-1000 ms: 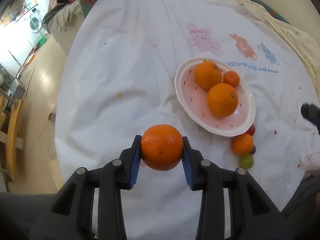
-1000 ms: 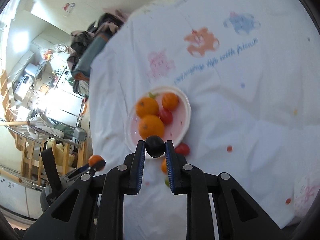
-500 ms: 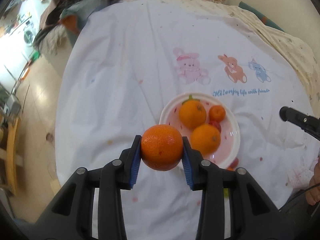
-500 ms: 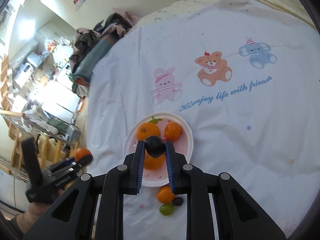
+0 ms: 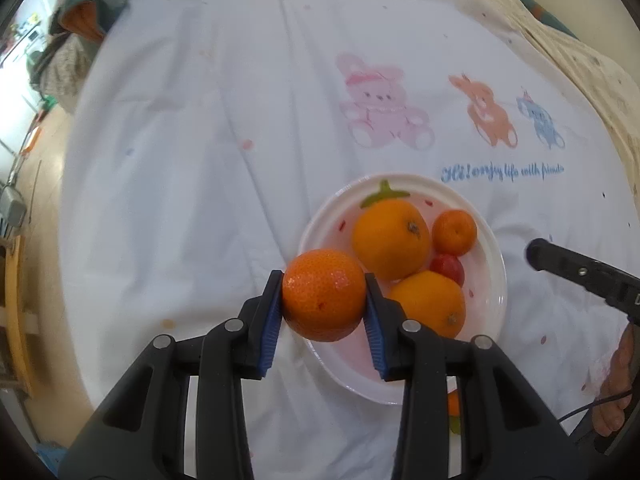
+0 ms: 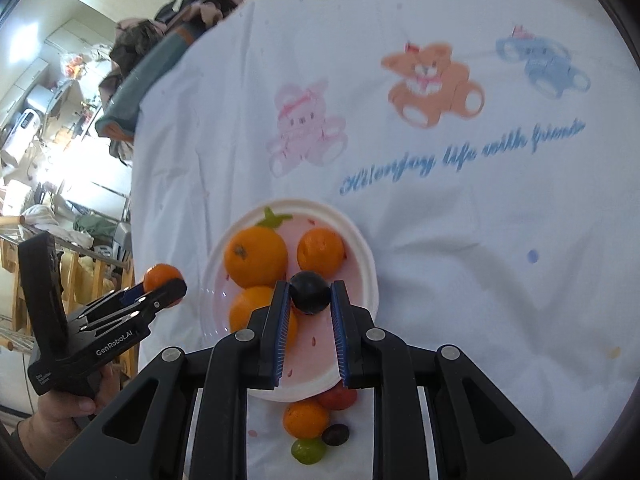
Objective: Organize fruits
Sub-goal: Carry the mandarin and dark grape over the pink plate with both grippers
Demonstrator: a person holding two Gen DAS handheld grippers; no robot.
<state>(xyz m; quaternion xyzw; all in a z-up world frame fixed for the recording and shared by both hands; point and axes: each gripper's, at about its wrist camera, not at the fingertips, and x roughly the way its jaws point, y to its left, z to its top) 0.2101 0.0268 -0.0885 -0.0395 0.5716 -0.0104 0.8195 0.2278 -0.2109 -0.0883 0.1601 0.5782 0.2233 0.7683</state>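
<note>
A white cloth [image 5: 192, 152] with a pink bunny, an orange bear and a blue elephant printed on it covers the surface, and a messy room shows past its far edge.

The left gripper [image 5: 324, 304] is squeezed tight on an orange mandarin [image 5: 323, 294]. The blue pads [image 5: 272, 320] press it from both sides so it cannot roll or drop. It hangs in the air over the near left rim of the pink plate [image 5: 494, 276], which looks like where it is meant to go.

Just past the fingers on the plate sit two big oranges [image 5: 390, 238], a small mandarin [image 5: 455, 231] and a little red tomato [image 5: 448, 266]. They are packed close and touch each other. The open pink spot is nearer the fingers, so that seems the best place to set the fruit down.

The right gripper [image 6: 309, 308] is pinched shut on a small dark round fruit [image 6: 309, 292], maybe a grape, though it is hard to be sure. It is held above the plate too, near the middle.

Below the right fingers, off the plate on the cloth, lie a small orange [image 6: 306, 418], a red tomato [image 6: 338, 398], a dark grape [image 6: 335, 434] and a green grape [image 6: 307, 450]. They are bunched just beside the plate's near rim, so they likely need to be picked up too.
</note>
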